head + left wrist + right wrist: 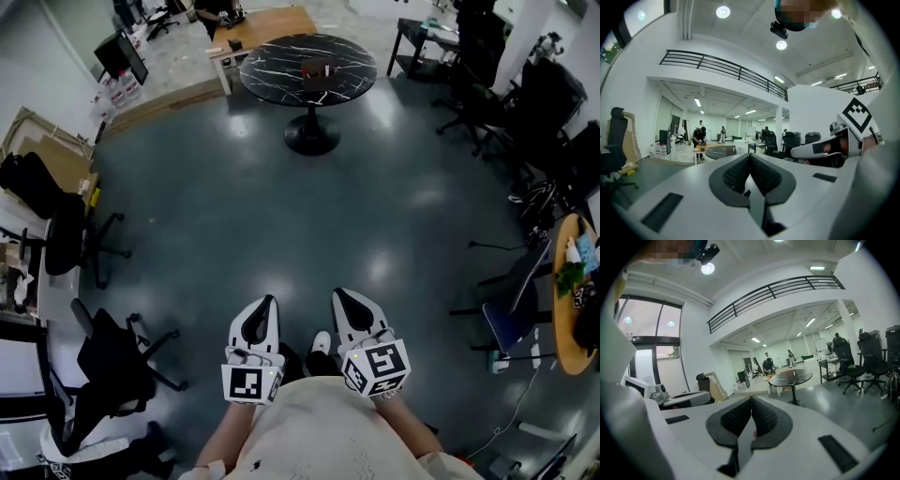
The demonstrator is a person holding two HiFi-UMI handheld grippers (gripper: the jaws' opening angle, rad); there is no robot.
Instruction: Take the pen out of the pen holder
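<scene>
At the lower centre of the head view, the left hand-held gripper (268, 302) and the right hand-held gripper (341, 296) sit side by side near the torso, pointing forward, jaws pressed together on nothing.

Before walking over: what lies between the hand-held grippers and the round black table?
Only bare dark floor, per the head view, from the left hand-held gripper and right hand-held gripper to the round black table; chairs stand aside.
</scene>
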